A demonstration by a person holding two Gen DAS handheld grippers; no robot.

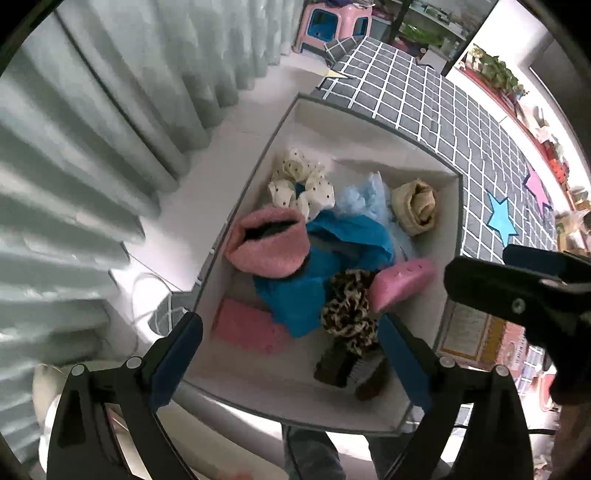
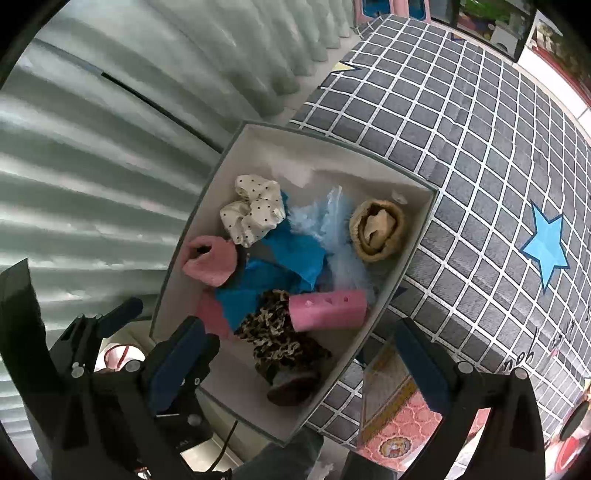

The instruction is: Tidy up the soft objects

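Note:
A white box (image 1: 258, 162) (image 2: 207, 206) sits at the edge of a checked bed and holds soft things: a dotted cream scrunchie (image 1: 301, 184) (image 2: 253, 214), a pink fuzzy sock (image 1: 267, 247) (image 2: 210, 260), blue cloth (image 1: 332, 258) (image 2: 291, 254), a leopard scrunchie (image 1: 349, 310) (image 2: 275, 328), a pink sponge roller (image 1: 400, 282) (image 2: 327, 310), a beige rolled sock (image 1: 415, 206) (image 2: 376, 230) and a flat pink sponge (image 1: 247, 325). My left gripper (image 1: 291, 354) is open and empty above the box's near side. My right gripper (image 2: 299, 369) is open and empty over the box's near corner.
The grey checked bedcover (image 1: 443, 110) (image 2: 480, 129) carries blue (image 1: 500, 218) (image 2: 546, 247) and pink star (image 1: 535, 184) shapes. Pale curtains (image 1: 92, 129) (image 2: 110, 129) hang at the left. A pink stool (image 1: 332, 22) stands far back. The other gripper's body (image 1: 535, 295) shows at the right.

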